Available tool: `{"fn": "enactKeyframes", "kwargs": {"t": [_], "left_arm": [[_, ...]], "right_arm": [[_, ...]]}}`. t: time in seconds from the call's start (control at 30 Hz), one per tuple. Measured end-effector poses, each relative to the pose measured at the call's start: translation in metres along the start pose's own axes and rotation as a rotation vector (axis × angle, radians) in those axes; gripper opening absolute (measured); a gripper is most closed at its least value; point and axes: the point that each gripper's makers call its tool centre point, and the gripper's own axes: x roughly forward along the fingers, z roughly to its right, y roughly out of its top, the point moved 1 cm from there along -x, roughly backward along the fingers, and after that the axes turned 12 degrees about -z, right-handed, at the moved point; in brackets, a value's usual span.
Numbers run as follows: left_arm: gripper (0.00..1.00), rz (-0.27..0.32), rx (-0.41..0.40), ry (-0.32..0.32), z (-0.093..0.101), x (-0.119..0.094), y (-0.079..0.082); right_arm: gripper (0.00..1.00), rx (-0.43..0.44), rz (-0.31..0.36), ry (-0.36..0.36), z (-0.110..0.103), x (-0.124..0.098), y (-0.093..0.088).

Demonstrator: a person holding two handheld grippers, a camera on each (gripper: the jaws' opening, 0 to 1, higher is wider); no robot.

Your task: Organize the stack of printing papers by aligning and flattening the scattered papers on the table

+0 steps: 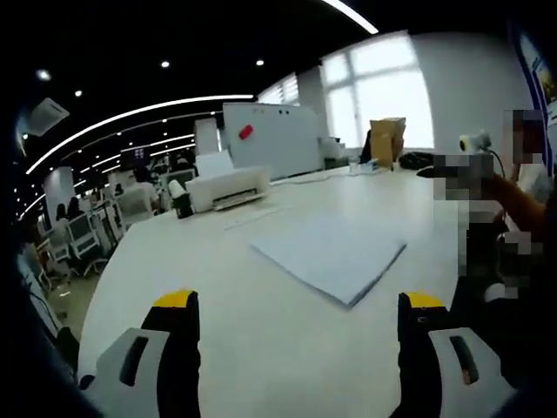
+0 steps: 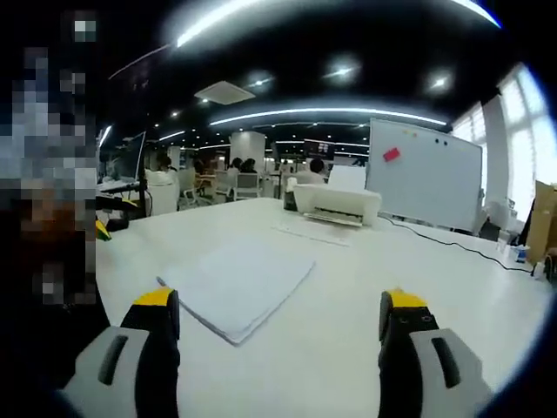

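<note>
Presently the paper stack (image 1: 331,255) lies flat on the white worktop (image 1: 261,348), ahead of both claws and touching neither. The left claw (image 1: 298,326) and right claw (image 2: 277,320) gape empty, about equally near.

The table (image 1: 261,348) was smooth white laminate with a faint sheen. The paper stack (image 1: 331,254) looked matt and pale. The printer (image 1: 228,187) was white plastic, the whiteboard (image 2: 425,185) glossy, and the box (image 1: 386,139) plain brown cardboard.
</note>
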Motion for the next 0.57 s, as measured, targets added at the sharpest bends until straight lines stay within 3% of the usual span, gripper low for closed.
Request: {"fn": "enactKeyframes", "kwargs": {"t": [0.57], "left_arm": [[0.97, 0.003, -0.005, -0.004, 0.0019, -0.0001, -0.0014]], "right_arm": [[0.90, -0.026, 0.009, -0.006, -0.0037, 0.0010, 0.0048]]}}
